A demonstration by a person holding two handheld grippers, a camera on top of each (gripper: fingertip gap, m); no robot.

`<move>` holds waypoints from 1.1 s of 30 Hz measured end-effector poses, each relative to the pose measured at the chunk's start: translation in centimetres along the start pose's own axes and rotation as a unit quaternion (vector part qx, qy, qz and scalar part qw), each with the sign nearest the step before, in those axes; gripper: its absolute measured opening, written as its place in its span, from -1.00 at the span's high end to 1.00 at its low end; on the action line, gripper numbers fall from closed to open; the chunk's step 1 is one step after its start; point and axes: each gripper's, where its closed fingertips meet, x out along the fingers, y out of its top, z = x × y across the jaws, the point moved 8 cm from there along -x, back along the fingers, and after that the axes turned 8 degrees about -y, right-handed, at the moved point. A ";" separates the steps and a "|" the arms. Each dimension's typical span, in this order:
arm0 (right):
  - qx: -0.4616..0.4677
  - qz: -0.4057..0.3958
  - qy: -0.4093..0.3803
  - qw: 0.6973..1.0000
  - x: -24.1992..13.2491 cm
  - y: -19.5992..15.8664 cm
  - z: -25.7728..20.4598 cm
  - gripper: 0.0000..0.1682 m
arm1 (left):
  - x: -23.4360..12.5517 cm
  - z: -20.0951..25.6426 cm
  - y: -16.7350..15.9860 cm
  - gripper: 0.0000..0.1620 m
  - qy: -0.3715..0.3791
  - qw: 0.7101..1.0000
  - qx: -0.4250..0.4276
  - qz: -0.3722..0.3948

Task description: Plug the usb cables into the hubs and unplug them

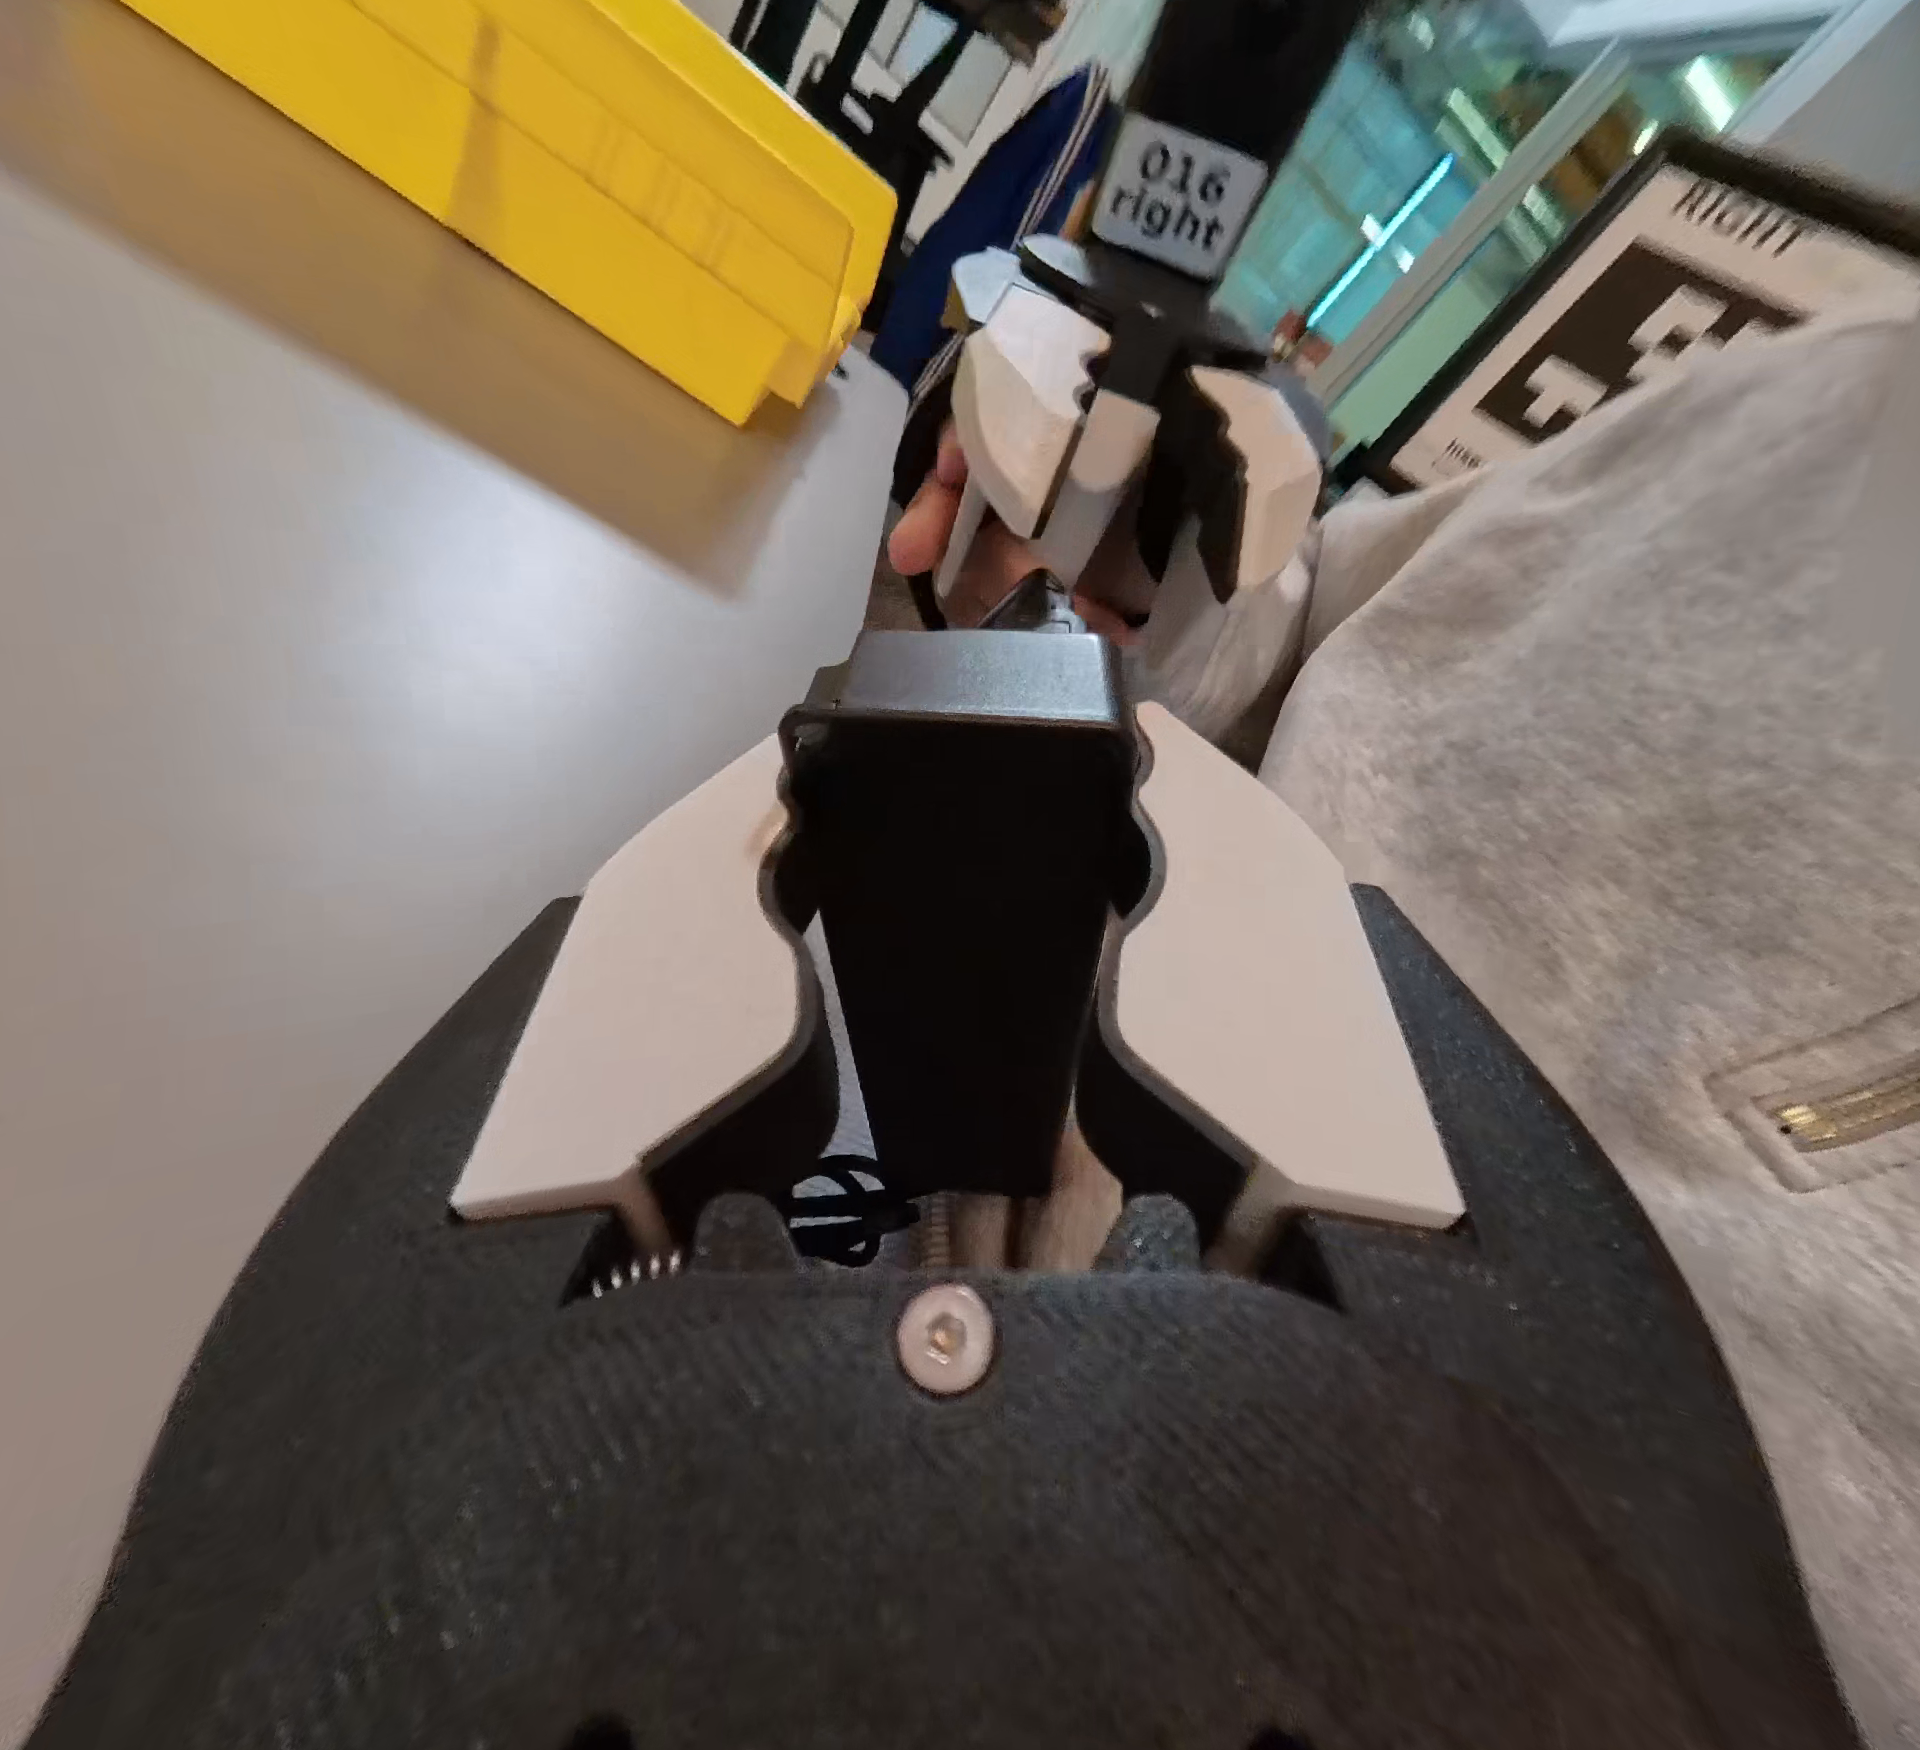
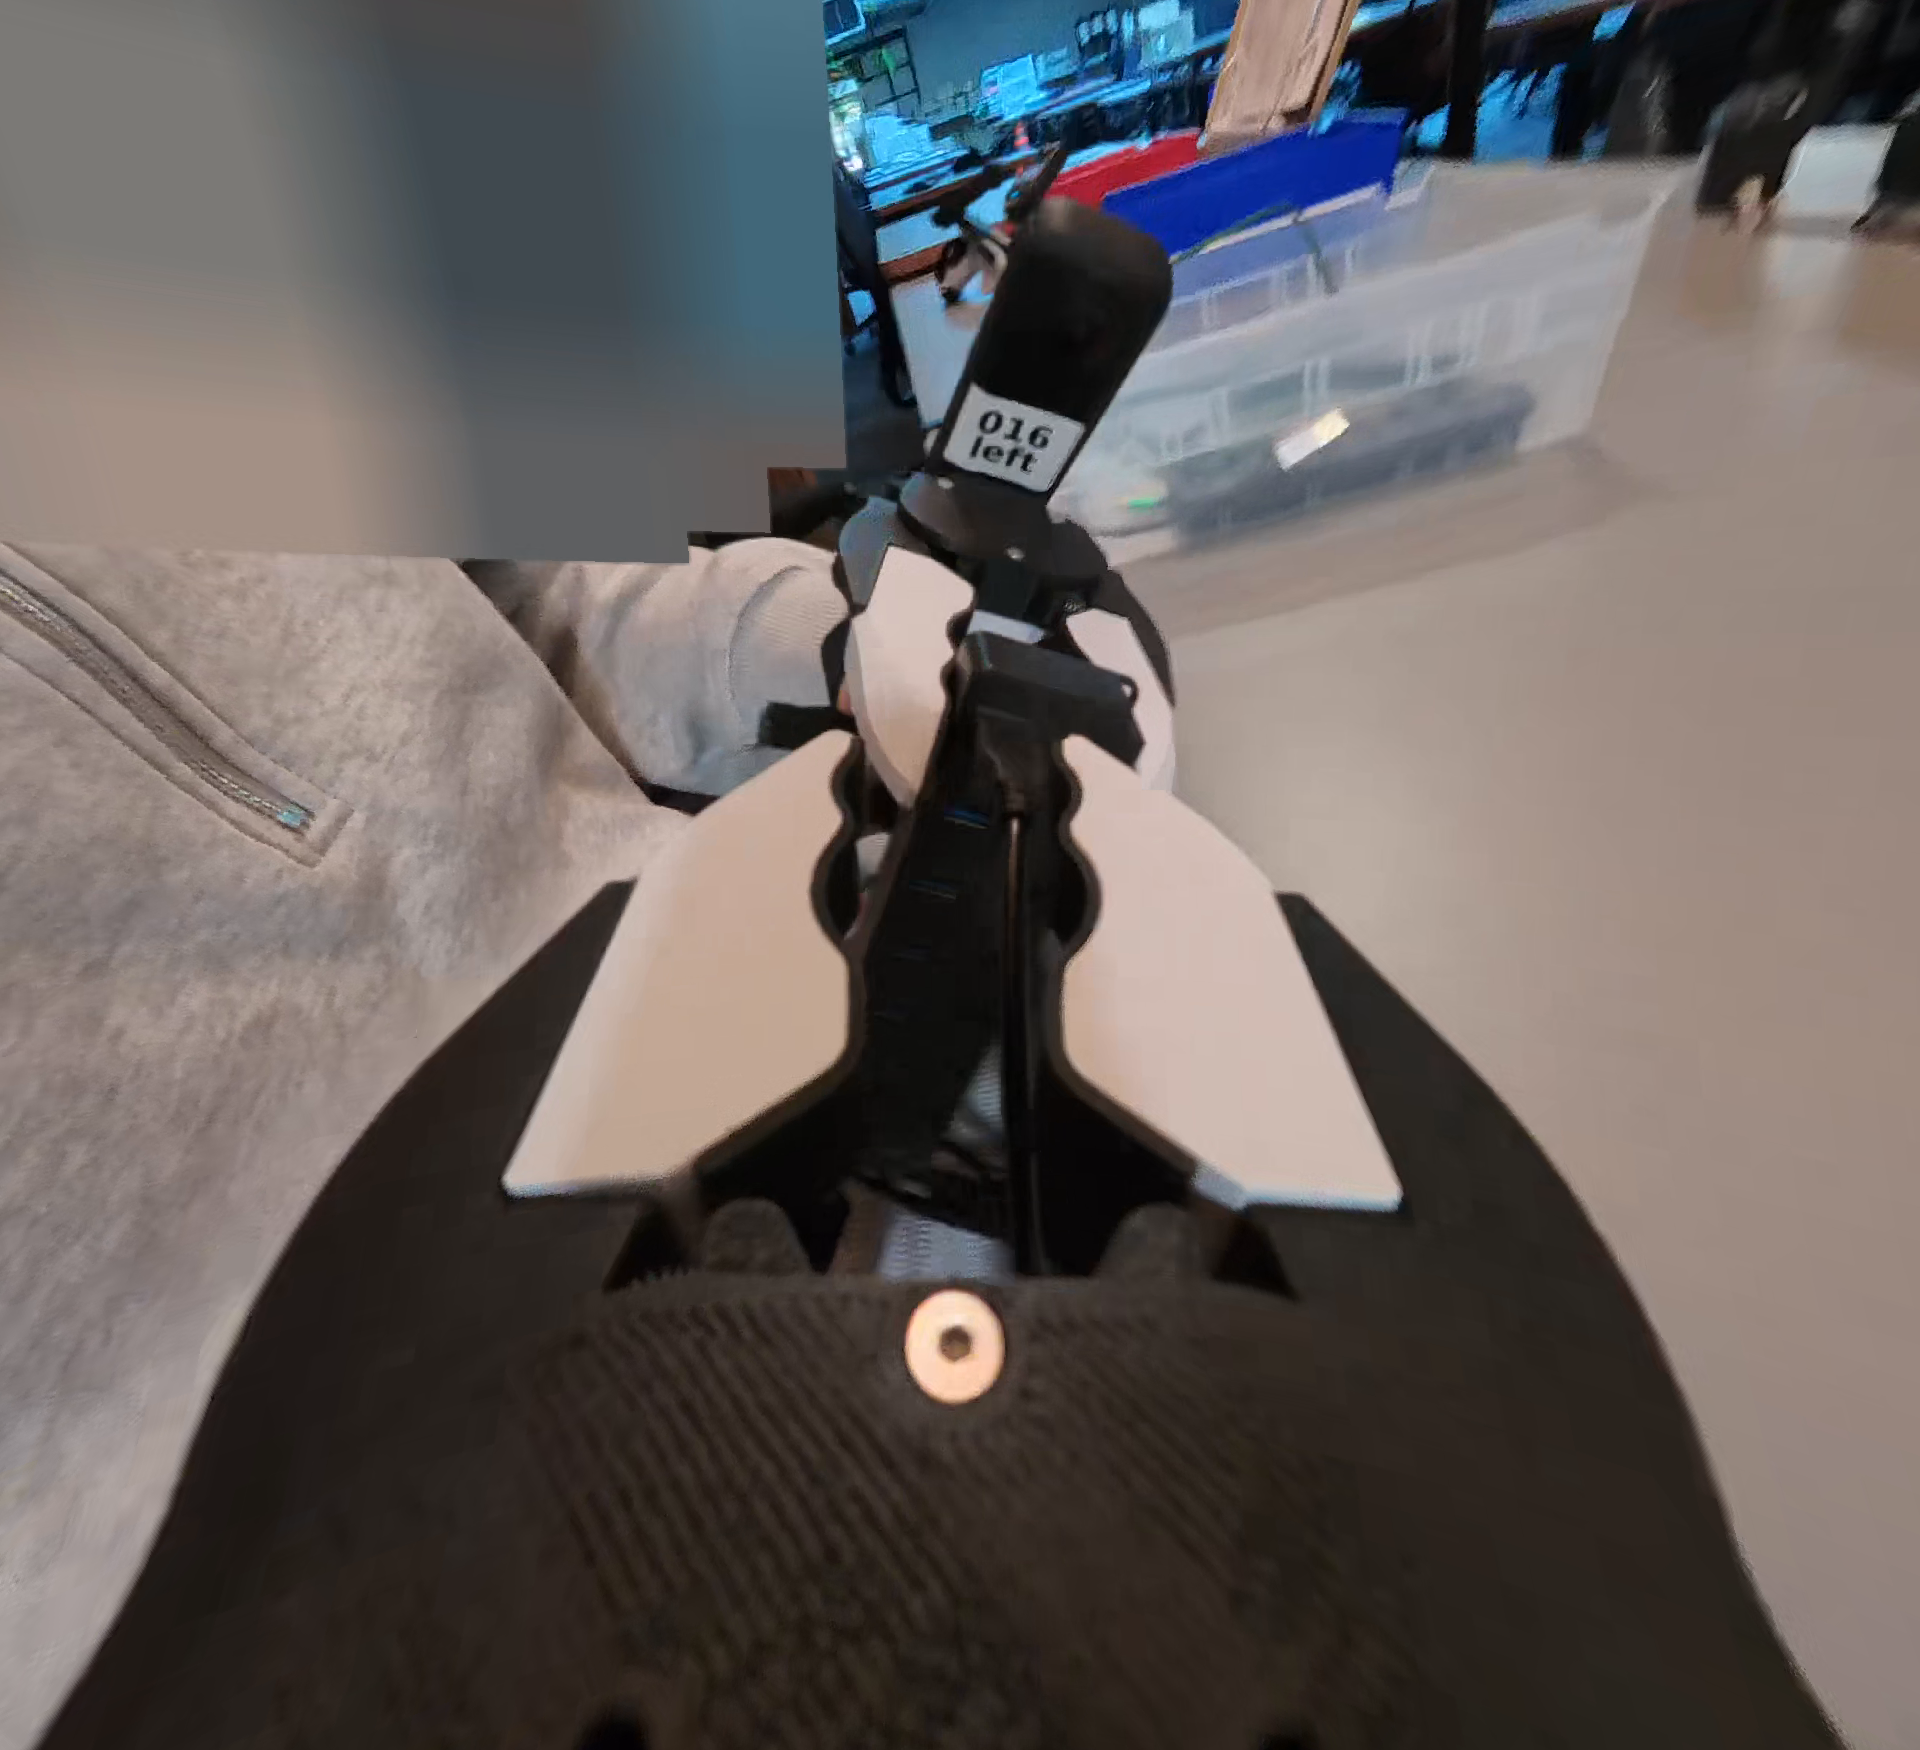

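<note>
Workshop shelving and blurred benches fill the background behind a pale tabletop (image 1: 312,661), over which both tools meet in mid-air in front of a person in a grey sweatshirt (image 1: 1610,765).

Nearest in the left wrist view, the left gripper (image 1: 956,744) has its 2 white fingers (image 1: 665,1004) clamped on a black block, seemingly a USB hub (image 1: 951,921) seen from its back, with the far end just clear of the tips. Just beyond that end a metal plug tip (image 1: 1029,604) shows, gripped by the right gripper (image 1: 1023,557), which faces the camera with a hand behind it. Farther off, a yellow bin (image 1: 468,142) sits on the table.

Nearest in the right wrist view, the right gripper (image 2: 951,765) is closed on a long dark body with blue-lit slots along it and a thin black cable (image 2: 1023,1025) running back between the fingers; whether this is the plug's housing or a second hub I cannot tell. Beyond, the left gripper (image 2: 1023,692) holds its black block, and a clear plastic crate (image 2: 1403,350) stands behind.

My reading: this is the mating step, plug at or just entering the port. The next move calls for keeping both axes lined up and pressing straight in.

Only the left view shows the bare metal tip; only the right view shows the cable and slots.
</note>
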 end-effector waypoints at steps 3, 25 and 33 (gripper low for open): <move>-0.114 0.006 -0.044 0.993 -0.5 0.4 -0.4 0.65 | -0.4 -0.2 0.3 0.28 -0.034 0.998 -0.048 0.035; -0.369 -0.009 -0.050 0.928 -0.2 -1.0 -3.0 0.88 | 1.5 1.2 -0.9 0.29 -0.096 0.991 -0.094 -0.007; -0.384 -0.028 -0.050 0.922 -0.3 -1.5 -3.1 0.88 | 1.9 1.0 -1.4 0.29 -0.092 0.988 -0.123 -0.019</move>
